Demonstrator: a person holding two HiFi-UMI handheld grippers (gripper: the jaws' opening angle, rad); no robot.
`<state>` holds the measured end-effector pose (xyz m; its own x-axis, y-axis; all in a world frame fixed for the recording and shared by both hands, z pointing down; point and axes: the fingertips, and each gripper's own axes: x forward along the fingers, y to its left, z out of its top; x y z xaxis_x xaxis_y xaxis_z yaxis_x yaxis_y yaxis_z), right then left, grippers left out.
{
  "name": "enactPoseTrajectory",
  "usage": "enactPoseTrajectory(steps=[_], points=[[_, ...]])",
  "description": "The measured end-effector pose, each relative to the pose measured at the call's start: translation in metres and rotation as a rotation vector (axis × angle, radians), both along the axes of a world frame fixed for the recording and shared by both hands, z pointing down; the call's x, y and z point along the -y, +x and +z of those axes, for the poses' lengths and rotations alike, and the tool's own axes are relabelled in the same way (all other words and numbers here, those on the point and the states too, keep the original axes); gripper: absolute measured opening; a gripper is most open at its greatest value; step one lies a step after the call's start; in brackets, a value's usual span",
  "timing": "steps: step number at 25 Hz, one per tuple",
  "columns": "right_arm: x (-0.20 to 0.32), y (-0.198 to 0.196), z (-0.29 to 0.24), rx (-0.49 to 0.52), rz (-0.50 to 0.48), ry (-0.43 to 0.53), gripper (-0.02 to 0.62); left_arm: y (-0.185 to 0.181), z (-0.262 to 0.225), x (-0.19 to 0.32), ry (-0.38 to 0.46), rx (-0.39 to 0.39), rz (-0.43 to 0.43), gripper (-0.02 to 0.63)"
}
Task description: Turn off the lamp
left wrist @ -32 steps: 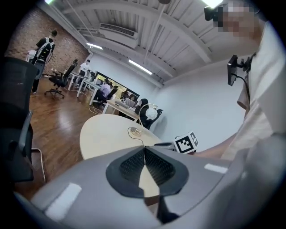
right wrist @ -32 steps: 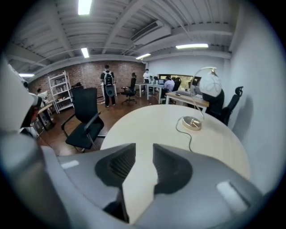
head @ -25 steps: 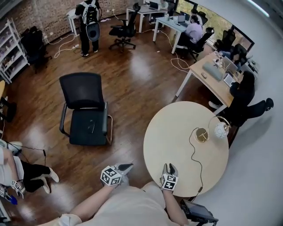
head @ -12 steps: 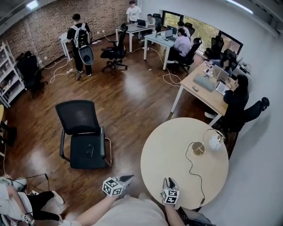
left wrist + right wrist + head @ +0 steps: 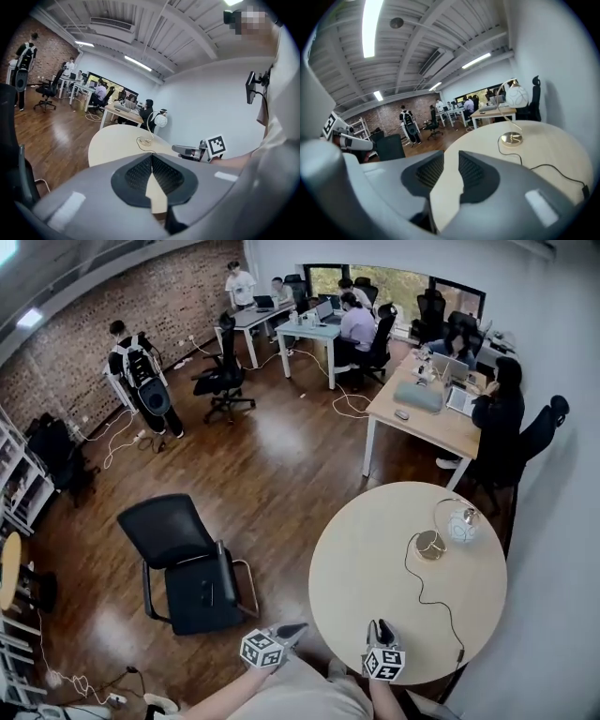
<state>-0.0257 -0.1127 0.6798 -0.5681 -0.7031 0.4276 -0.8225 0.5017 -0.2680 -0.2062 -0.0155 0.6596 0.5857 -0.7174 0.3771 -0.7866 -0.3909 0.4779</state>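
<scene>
The lamp (image 5: pixel 462 526) stands near the round surface's (image 5: pixel 375 559) far right edge, well ahead of both grippers and nearer the right gripper (image 5: pixel 380 630), whose half-parted, empty jaws have just been narrowing, while the left gripper (image 5: pixel 291 630) has its jaws together on nothing; the switch is probably too small to see.

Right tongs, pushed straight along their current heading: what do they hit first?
Probably the round table top, left of the lamp base; depth is unclear. The right tongs have just been closing, with nothing between them.
</scene>
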Motion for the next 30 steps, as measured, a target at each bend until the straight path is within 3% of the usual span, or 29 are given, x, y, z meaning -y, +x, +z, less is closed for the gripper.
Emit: enactPoseTrajectory(steps=[9,14,20,25,30], points=[[0.011,-0.009,-0.005,-0.048,0.242,0.117,0.096,-0.025,0.003,0.052,0.106,0.002,0.31,-0.023],[0.054,-0.074,-0.035,-0.122,0.231,0.258,0.096,-0.078,-0.016,0.09,0.223,0.003,0.36,-0.023],[0.012,-0.105,-0.074,-0.256,0.319,0.263,0.095,-0.096,-0.02,0.061,0.152,-0.056,0.541,-0.023],[-0.015,-0.124,-0.074,-0.243,0.396,0.23,0.086,-0.114,-0.013,0.059,0.138,-0.057,0.608,-0.023],[-0.037,-0.142,-0.061,-0.228,0.41,0.201,0.086,-0.106,-0.007,0.051,0.129,-0.056,0.688,-0.023]])
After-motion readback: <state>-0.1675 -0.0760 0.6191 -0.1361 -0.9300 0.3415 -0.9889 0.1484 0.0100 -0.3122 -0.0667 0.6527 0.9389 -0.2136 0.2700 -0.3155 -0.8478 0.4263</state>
